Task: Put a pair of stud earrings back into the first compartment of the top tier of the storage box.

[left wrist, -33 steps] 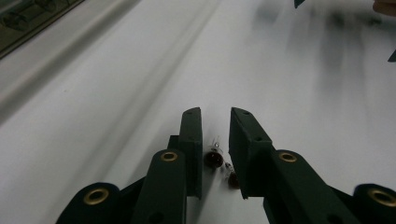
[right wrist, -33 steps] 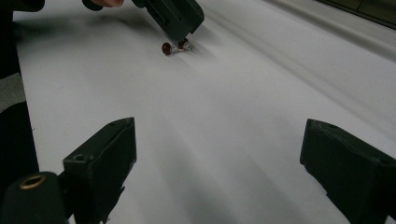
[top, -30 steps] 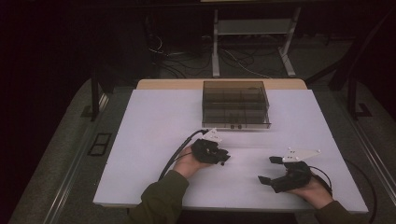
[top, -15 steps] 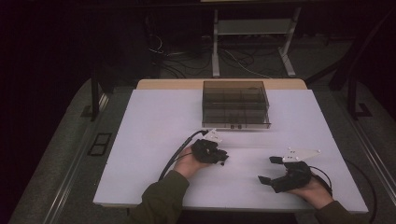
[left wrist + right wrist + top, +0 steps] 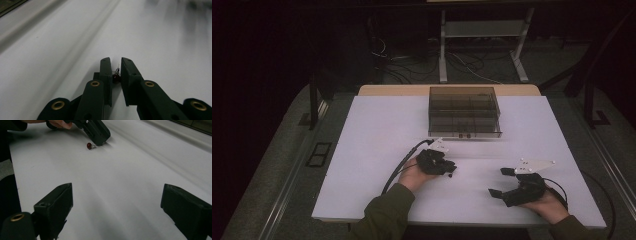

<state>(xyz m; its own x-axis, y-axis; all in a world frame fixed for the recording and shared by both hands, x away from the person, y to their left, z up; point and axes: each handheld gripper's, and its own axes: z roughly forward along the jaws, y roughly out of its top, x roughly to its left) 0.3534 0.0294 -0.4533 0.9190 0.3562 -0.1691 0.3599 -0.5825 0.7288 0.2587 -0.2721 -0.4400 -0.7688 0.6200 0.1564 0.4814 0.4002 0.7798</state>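
The left gripper (image 5: 451, 169) sits low on the white worktop (image 5: 377, 130), near the middle of its near half, tipped down so its tips touch the surface. Looking along it in the left gripper view, its two black fingers (image 5: 106, 72) stand close together with only a narrow slot between them, and a small dark red bead (image 5: 116, 78) with thin wire legs sits in that slot, against the inner faces of both fingers; whether they truly pinch it or merely flank it I cannot tell for sure, though it looks held. From the right gripper view the same red piece (image 5: 89, 145) shows at the tip of the left gripper (image 5: 98, 135), low against the worktop, its wire running in under the tip. The right gripper (image 5: 502, 182) rests off to the right, close to the near edge and well apart from the left one, with its fingers (image 5: 53, 205) spread wide and nothing between them. Farther back, towards the far edge of the worktop, stands a smoky clear box (image 5: 464, 111) with compartments, well clear of both grippers.
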